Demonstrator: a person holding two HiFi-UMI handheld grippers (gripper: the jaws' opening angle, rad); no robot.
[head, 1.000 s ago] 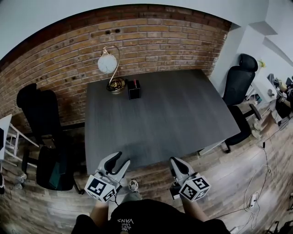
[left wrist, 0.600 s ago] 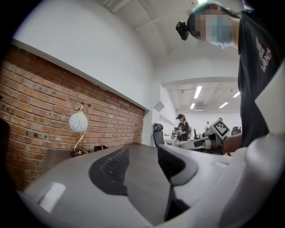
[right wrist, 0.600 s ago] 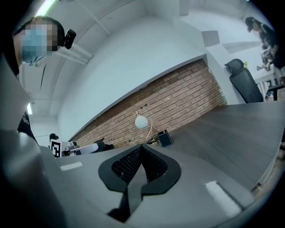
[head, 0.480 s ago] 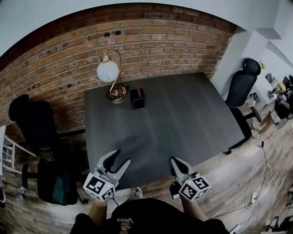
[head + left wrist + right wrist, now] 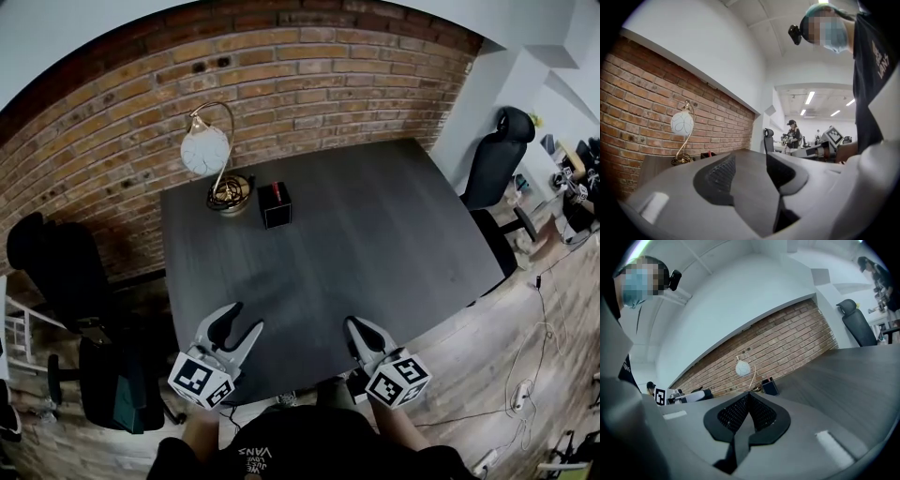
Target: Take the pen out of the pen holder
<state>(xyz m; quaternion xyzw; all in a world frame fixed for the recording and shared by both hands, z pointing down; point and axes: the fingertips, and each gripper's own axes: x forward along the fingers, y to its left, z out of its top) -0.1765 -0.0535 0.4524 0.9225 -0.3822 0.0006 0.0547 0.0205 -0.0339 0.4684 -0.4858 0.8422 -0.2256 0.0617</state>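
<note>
Grey left claw [image 5: 245,319], grey right claw [image 5: 355,325], black pads [image 5: 719,173], black-and-white marker cubes [image 5: 201,380], black printed T-shirt [image 5: 281,450]

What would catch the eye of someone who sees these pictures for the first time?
The dark grey table fills the middle, with a brick wall behind it. At its far left corner stand a lamp with a white globe shade and, beside it, a black pen holder. At the near edge, the left gripper has its fingers apart and the right gripper has them together.
</note>
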